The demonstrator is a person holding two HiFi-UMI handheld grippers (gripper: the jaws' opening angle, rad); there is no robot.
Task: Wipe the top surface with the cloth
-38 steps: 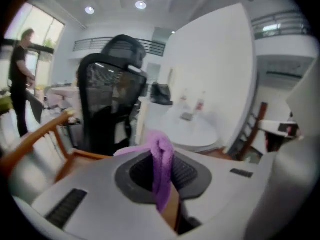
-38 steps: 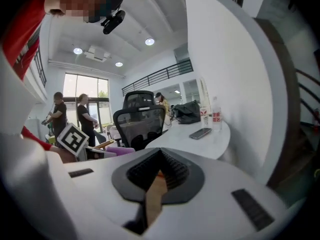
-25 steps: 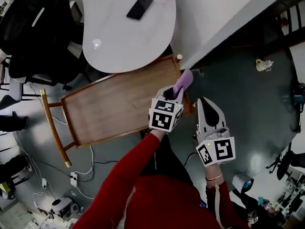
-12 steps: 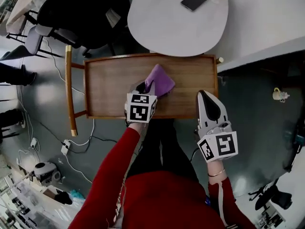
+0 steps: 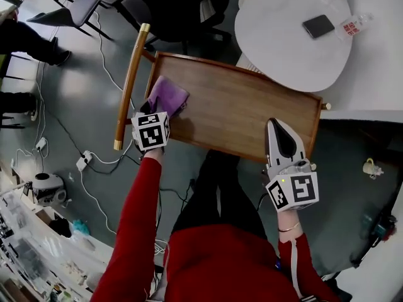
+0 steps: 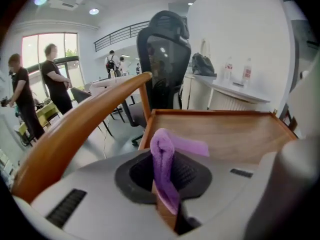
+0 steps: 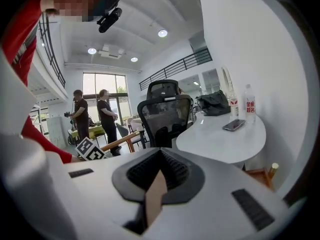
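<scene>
Open-plan office, grey floor, cables trailing around. Closest in, the right gripper (image 5: 281,142) hangs at the near edge of the wooden top (image 5: 245,112), jaws pressed together with nothing in them, just idling.

The left gripper (image 5: 153,113) is pinching the purple cloth (image 5: 169,96), a fold of it bunched between the jaws and the rest spread on the wood. It's now right at the end by the handle (image 5: 129,83).

What changed: a second ago the cloth was at the opposite end, by the white table (image 5: 283,49), and half a second ago it was around the middle. So it's swept the whole length in one go.

My read is that one full pass is done, and there's no wood left in this direction. Can't tell whether the strip along the far rim has been covered.

Further back, a phone (image 5: 318,26) lies on the white table, and a black chair (image 5: 182,5) stands behind the top.
</scene>
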